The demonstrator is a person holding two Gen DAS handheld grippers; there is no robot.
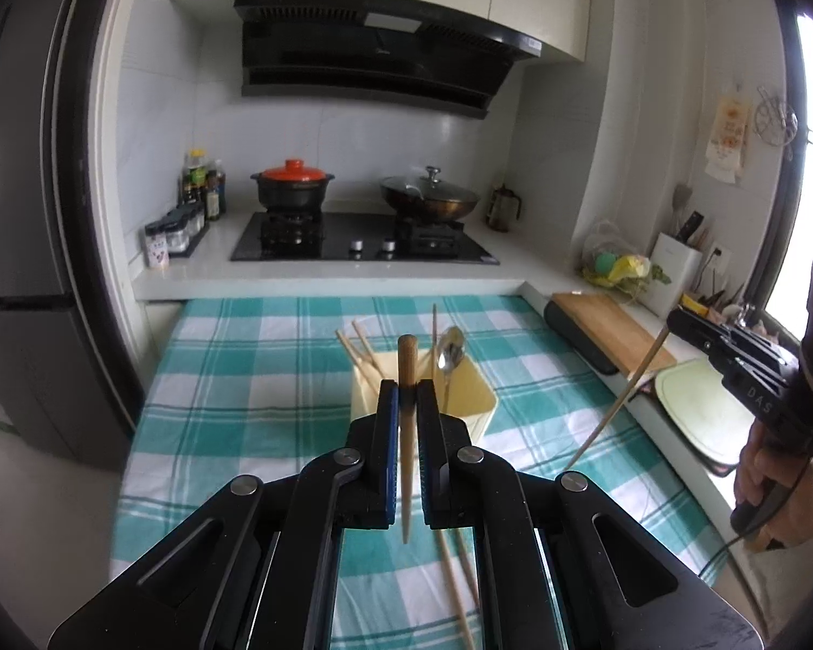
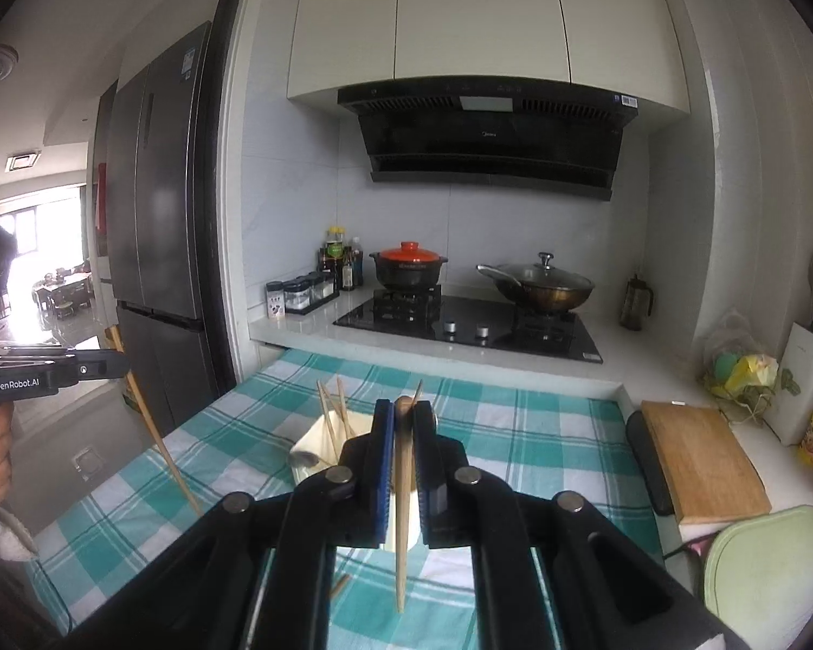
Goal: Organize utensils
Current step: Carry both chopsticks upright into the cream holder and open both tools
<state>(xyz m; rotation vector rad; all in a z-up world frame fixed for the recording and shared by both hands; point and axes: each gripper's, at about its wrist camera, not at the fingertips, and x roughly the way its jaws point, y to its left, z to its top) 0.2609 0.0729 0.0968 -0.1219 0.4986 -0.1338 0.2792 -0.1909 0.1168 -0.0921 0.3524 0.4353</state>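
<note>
My left gripper (image 1: 406, 398) is shut on a wooden chopstick (image 1: 406, 466), held upright above the checked cloth, just in front of the cream utensil holder (image 1: 469, 401). The holder has several chopsticks (image 1: 360, 352) and a metal spoon (image 1: 451, 352) standing in it. My right gripper (image 2: 404, 417) is shut on another chopstick (image 2: 402, 520), also held over the holder (image 2: 320, 441). In the left wrist view the right gripper (image 1: 683, 319) is at the right with its chopstick (image 1: 618, 406) slanting down. In the right wrist view the left gripper (image 2: 119, 363) is at the left. Two more chopsticks (image 1: 455, 585) lie on the cloth.
The teal checked cloth (image 1: 244, 406) covers the table. Behind it is a counter with a hob (image 1: 363, 244), a red-lidded pot (image 1: 292, 184) and a wok (image 1: 431, 197). A wooden board (image 1: 610, 327) and a green board (image 1: 699, 406) lie at the right. A dark fridge (image 2: 157, 216) stands at the left.
</note>
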